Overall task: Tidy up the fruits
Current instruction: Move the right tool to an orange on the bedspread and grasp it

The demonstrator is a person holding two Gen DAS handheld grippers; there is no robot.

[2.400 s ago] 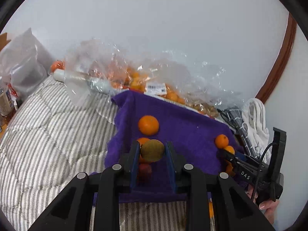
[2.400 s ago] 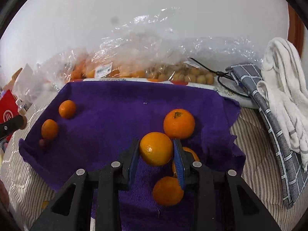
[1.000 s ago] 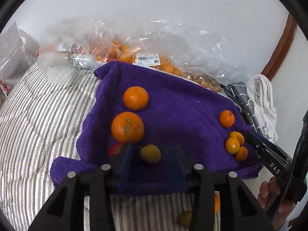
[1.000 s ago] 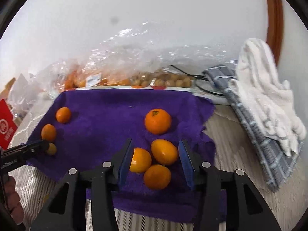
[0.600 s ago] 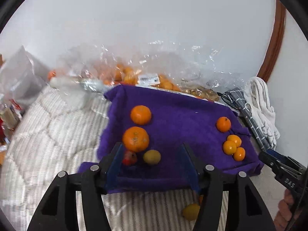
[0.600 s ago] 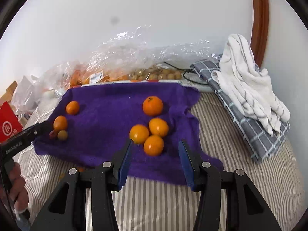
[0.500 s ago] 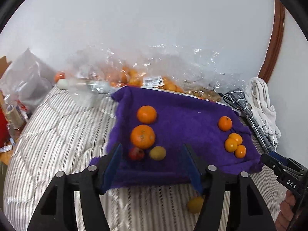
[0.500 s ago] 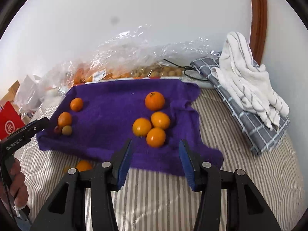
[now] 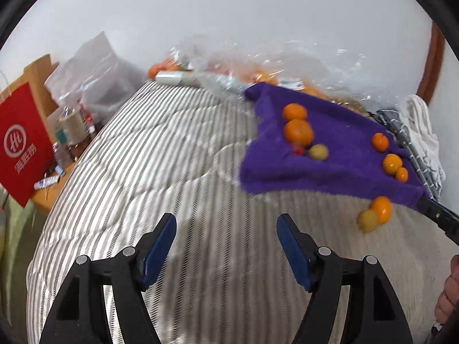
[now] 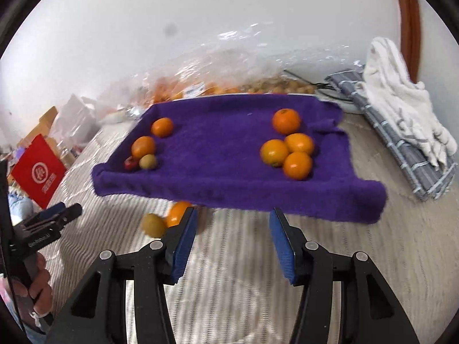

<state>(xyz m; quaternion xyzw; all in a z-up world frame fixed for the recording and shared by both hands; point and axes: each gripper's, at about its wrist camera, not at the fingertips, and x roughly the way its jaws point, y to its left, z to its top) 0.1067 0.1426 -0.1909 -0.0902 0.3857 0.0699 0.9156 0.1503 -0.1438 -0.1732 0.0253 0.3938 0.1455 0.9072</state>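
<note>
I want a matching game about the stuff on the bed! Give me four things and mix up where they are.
Things
1. small red fruit
2. white towel
3. red bag
4. yellow-green fruit off the cloth

Places
A. on the striped bedding, just in front of the purple cloth, next to an orange
B. beyond the left side of the bed
C. on the purple cloth, at its left end, next to another yellow-green fruit
D. on the grey checked cloth, right of the purple cloth

Pairs: 1-C, 2-D, 3-B, 4-A
</note>
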